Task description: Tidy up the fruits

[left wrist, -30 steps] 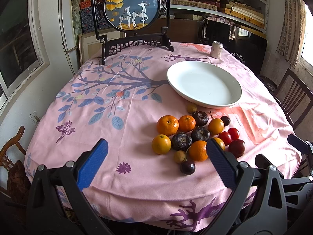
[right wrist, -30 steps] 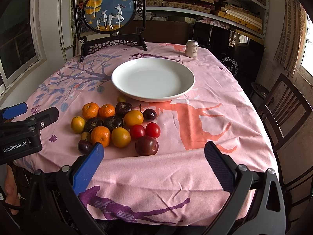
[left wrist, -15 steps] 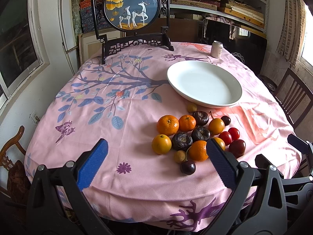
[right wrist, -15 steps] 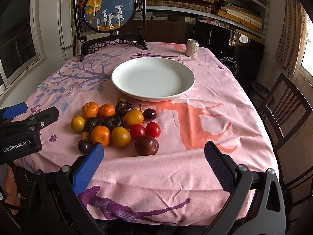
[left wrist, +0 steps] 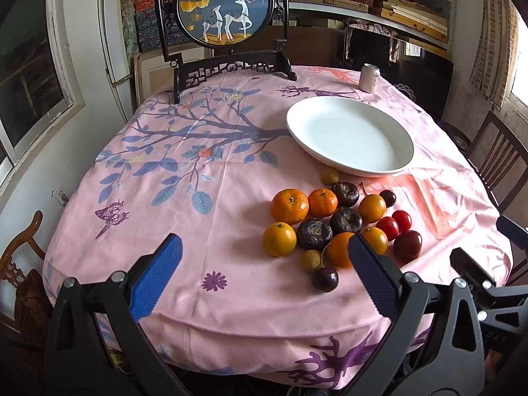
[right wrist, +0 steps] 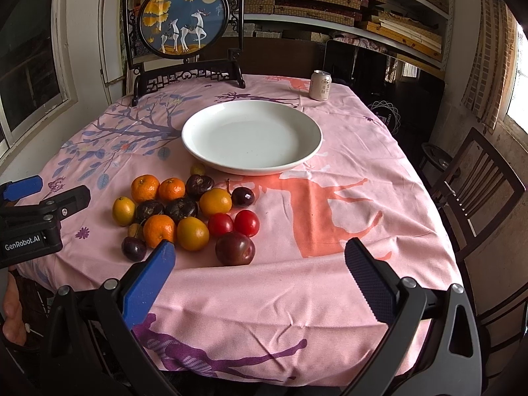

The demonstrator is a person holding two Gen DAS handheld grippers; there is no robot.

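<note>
A heap of fruit (left wrist: 340, 224) lies on the pink tablecloth: oranges, dark water chestnuts, red cherry tomatoes, dark plums and small longans. It also shows in the right wrist view (right wrist: 188, 214). A large empty white plate (left wrist: 349, 135) (right wrist: 250, 137) stands just behind the heap. My left gripper (left wrist: 264, 277) is open and empty, above the table's near edge, left of the heap. My right gripper (right wrist: 260, 277) is open and empty, near the front edge, just in front of a big dark plum (right wrist: 235, 248).
A drinks can (right wrist: 320, 85) stands at the table's far side. A framed round deer picture on a dark stand (right wrist: 183, 33) stands at the back left. A wooden chair (right wrist: 475, 191) is at the right. The left gripper's body (right wrist: 36, 217) shows at the left edge.
</note>
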